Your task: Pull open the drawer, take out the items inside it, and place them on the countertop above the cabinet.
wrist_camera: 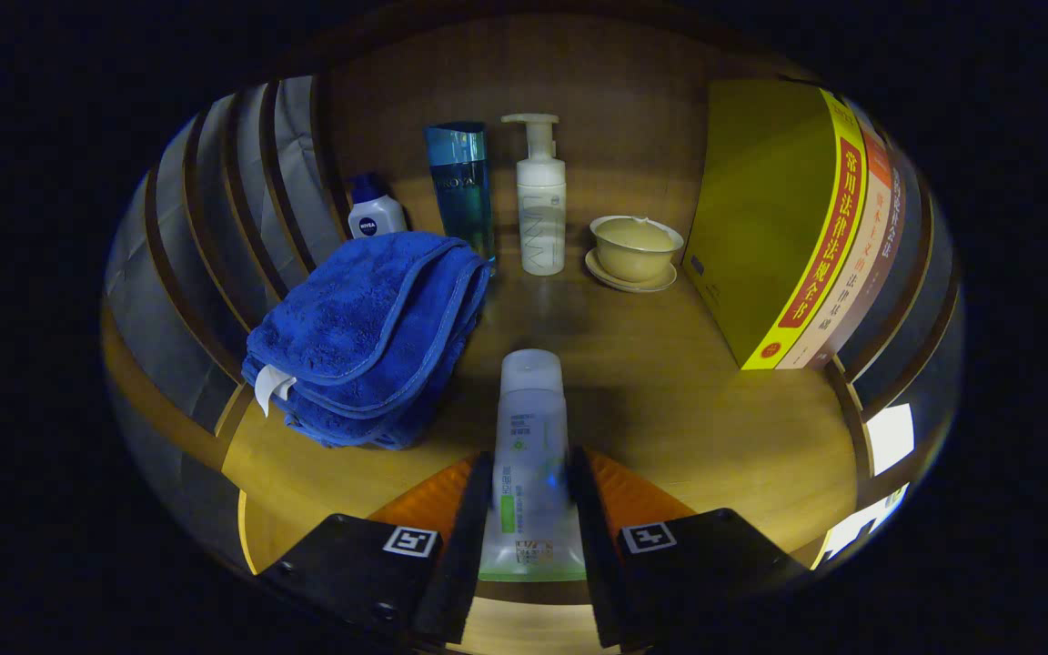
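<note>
Gripping a translucent tube, the gripper has both fingers pressed on the tube's flanks near its crimped end, so the tube's long axis runs straight ahead along the fingers, cap end leading. It hangs low over the wooden countertop — whether it touches the wood I cannot tell. Ahead and left lies a folded blue towel; beyond stand a blue bottle, a pump bottle and a lidded cup. The bare patch just ahead looks the likely spot — gripper level, pointing inward
</note>
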